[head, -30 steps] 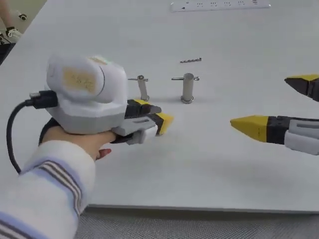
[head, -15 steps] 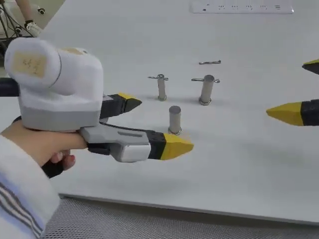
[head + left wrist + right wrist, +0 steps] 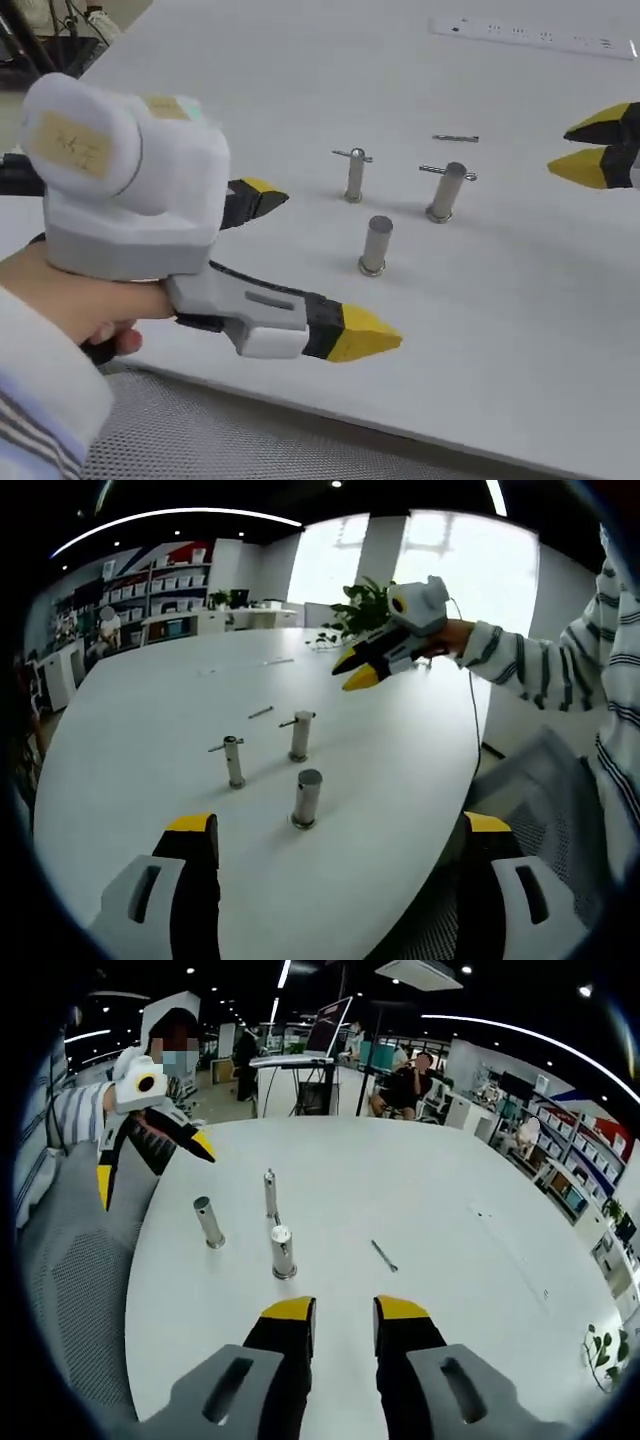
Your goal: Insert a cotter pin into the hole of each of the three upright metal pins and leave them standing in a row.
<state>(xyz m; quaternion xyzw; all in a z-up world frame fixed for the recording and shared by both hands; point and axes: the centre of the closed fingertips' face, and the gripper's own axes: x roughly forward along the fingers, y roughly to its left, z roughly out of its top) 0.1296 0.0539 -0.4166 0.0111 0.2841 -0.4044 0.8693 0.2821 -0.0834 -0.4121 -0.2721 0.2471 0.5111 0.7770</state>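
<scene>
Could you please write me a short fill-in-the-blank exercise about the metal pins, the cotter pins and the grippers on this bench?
1. The rear left pin and the rear right pin each have a cotter pin through the top; the nearest pin has ___.
2. The loose cotter pin lies on the table, touched by ___ gripper.
3. The left gripper has its jaws wide ___.

Missing words: none; neither; open.
</scene>
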